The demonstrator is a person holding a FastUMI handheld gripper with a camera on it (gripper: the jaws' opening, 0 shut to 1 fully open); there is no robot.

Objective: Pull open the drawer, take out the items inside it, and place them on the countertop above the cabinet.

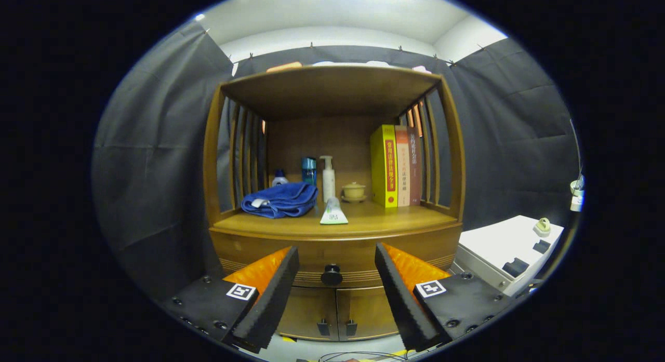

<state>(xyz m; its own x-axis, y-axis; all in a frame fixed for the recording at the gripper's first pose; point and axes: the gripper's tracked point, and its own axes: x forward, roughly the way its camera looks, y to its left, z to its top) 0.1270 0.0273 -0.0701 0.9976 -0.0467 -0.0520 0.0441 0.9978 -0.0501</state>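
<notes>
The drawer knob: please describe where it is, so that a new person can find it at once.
Find the wooden cabinet with books on its countertop. Below the countertop runs the closed drawer. At its middle sits the drawer knob, round and dark, between the open gripper's fingers; the two door handles lower down are small and rectangular.

Cabinet (332, 232) honey-brown wood, drawer (332, 260) the same tone with a black round knob (331, 275). Towel (280, 200) deep blue. Tube (333, 212) white with green print. Pump bottle (328, 179) white; small lidded cup (354, 191) pale beige. 3 books (397, 165): yellow with red band, cream-orange, dark red. Box (501, 247) white with black latches. Gripper (336, 289) open, carrying 2 black-and-white square markers.
</notes>
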